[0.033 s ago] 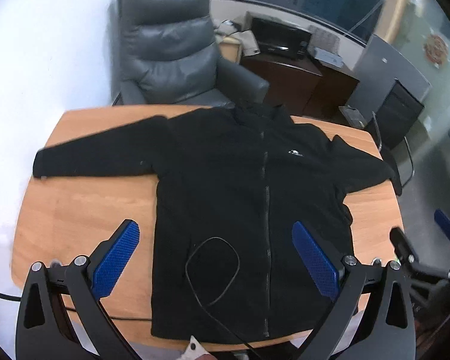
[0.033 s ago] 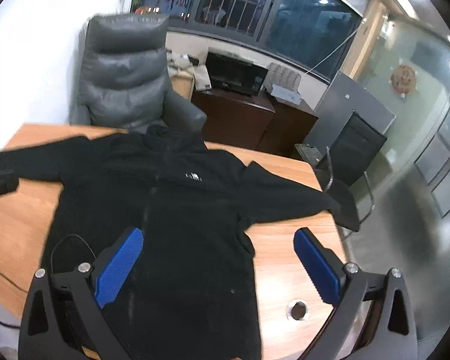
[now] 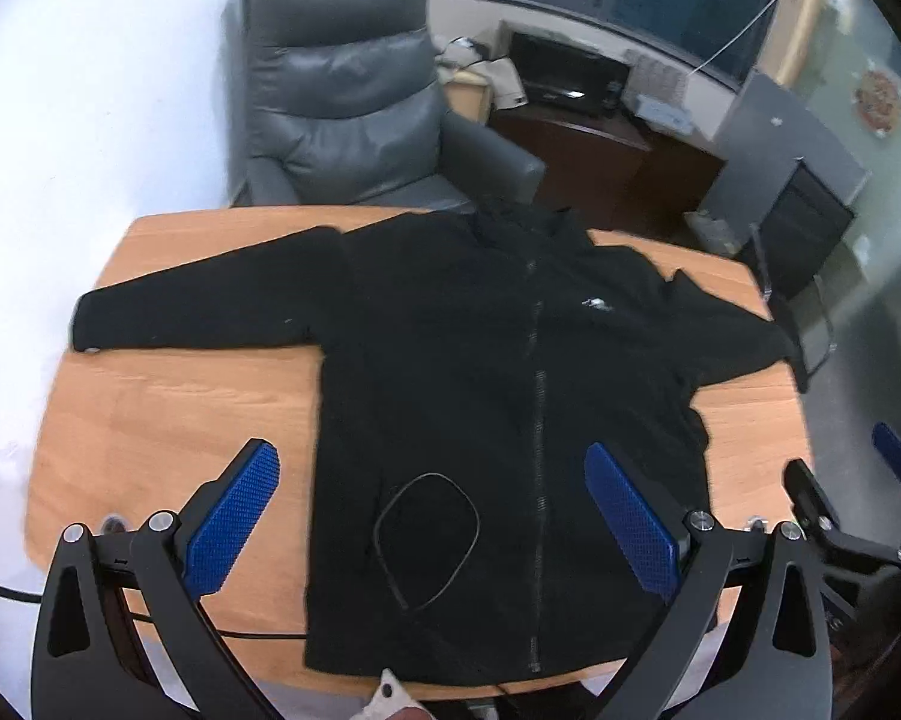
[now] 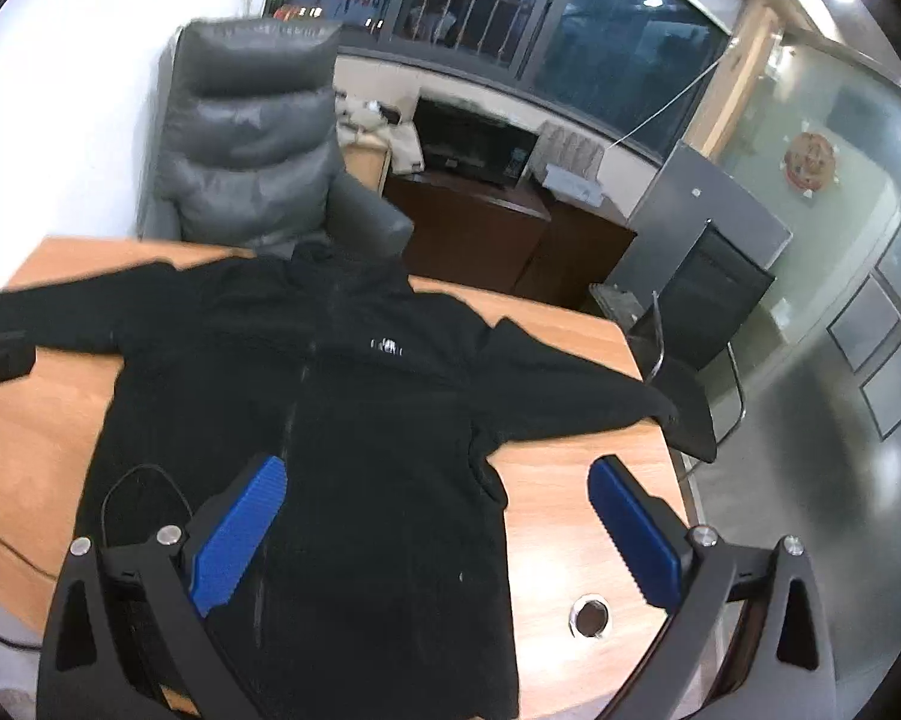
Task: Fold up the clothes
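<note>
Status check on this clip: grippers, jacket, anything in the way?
Left gripper and right gripper open, empty, above table. Black fleece jacket flat, zipped, sleeves spread, unfolded. Black cable looped on jacket's lower front.

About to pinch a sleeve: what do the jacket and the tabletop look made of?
Jacket: black, matte and slightly fuzzy, probably fleece; lint specks cling to it and it drapes limply off the table edge. Table: smooth orange-brown wood grain with a slight sheen, likely laminate or veneer; cannot tell which.
</note>
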